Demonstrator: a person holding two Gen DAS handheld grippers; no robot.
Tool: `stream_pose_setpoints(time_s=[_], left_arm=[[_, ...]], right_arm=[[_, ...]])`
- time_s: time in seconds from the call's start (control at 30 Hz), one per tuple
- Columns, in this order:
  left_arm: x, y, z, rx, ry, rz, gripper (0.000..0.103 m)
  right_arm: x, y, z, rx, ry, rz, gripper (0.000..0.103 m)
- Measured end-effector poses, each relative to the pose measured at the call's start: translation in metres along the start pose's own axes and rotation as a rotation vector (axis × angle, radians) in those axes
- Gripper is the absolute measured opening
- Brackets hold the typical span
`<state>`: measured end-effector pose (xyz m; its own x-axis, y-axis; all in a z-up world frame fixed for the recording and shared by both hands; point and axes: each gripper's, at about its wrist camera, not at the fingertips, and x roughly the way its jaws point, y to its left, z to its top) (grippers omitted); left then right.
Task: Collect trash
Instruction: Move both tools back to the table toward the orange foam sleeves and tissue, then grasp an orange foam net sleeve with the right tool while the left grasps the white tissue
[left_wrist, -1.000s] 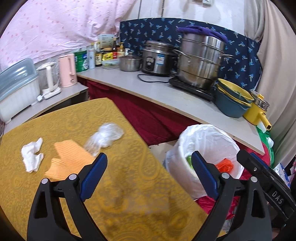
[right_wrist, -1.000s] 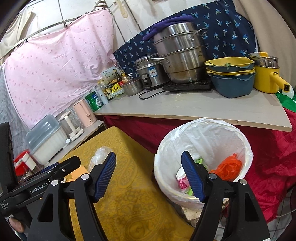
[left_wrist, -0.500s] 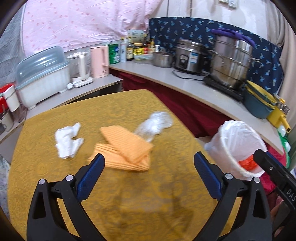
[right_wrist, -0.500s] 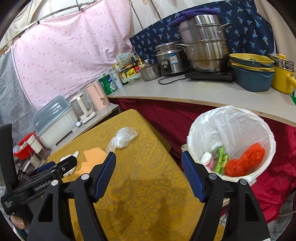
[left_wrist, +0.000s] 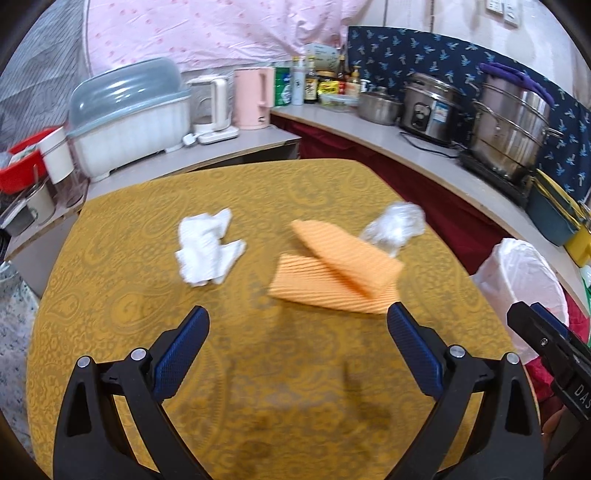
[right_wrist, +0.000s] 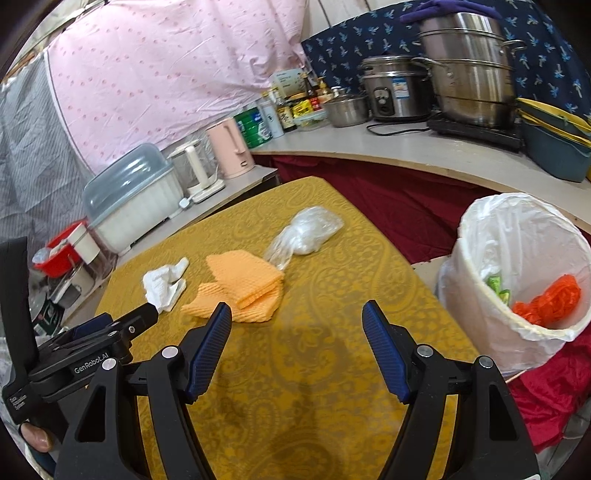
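Observation:
A crumpled white tissue (left_wrist: 207, 245) (right_wrist: 164, 282), a folded orange cloth (left_wrist: 338, 267) (right_wrist: 240, 286) and a clear crumpled plastic bag (left_wrist: 393, 225) (right_wrist: 304, 234) lie on the table with the yellow patterned cloth (left_wrist: 277, 387). A bin lined with a white bag (right_wrist: 517, 273) (left_wrist: 517, 280) stands to the table's right, holding orange and green trash. My left gripper (left_wrist: 297, 349) is open and empty, above the table in front of the cloth. My right gripper (right_wrist: 295, 347) is open and empty, between cloth and bin.
A counter (left_wrist: 424, 151) curves behind the table with a steel steamer pot (left_wrist: 509, 136), rice cooker (left_wrist: 430, 107), bottles, a pink kettle (left_wrist: 253, 98) and a covered dish rack (left_wrist: 127, 118). Stacked bowls (right_wrist: 557, 147) sit at its right end. Red cloth (right_wrist: 546, 398) lies by the bin.
Both grippers have swung left, away from the bin and toward the table's middle. The tissue, cloth and plastic bag now lie ahead of the left gripper. Both stay open.

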<state>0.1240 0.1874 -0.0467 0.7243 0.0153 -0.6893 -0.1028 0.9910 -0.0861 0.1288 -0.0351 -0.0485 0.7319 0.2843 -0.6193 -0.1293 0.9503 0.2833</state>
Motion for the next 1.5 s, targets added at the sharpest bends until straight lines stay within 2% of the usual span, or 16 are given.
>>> stream_pose_setpoints(time_s=[0.4, 0.6, 0.87, 1.07, 1.1, 1.2, 1.27, 1.33, 1.5], left_arm=[[0.033, 0.063, 0.005, -0.069, 0.036, 0.058, 0.093], [0.065, 0.089, 0.018, -0.091, 0.06, 0.081, 0.094], [0.113, 0.109, 0.036, -0.123, 0.092, 0.074, 0.094], [0.137, 0.11, 0.043, -0.15, 0.114, 0.025, 0.091], [0.139, 0.109, 0.043, -0.153, 0.115, 0.011, 0.087], [0.143, 0.106, 0.042, -0.144, 0.135, -0.026, 0.065], [0.144, 0.103, 0.041, -0.136, 0.142, -0.032, 0.058], [0.141, 0.098, 0.04, -0.122, 0.147, -0.052, 0.043], [0.134, 0.089, 0.033, -0.117, 0.162, -0.091, 0.022]], right_arm=[[0.052, 0.041, 0.002, -0.052, 0.066, 0.038, 0.07], [0.087, 0.065, 0.008, -0.1, 0.097, 0.052, 0.07], [0.144, 0.084, 0.014, -0.147, 0.147, 0.046, 0.07], [0.169, 0.087, 0.015, -0.172, 0.157, 0.02, 0.071], [0.172, 0.087, 0.016, -0.175, 0.156, 0.017, 0.071], [0.176, 0.087, 0.016, -0.183, 0.149, 0.006, 0.068], [0.176, 0.086, 0.016, -0.186, 0.145, -0.004, 0.063], [0.176, 0.083, 0.016, -0.178, 0.144, -0.013, 0.055], [0.173, 0.073, 0.018, -0.16, 0.144, -0.03, 0.033]])
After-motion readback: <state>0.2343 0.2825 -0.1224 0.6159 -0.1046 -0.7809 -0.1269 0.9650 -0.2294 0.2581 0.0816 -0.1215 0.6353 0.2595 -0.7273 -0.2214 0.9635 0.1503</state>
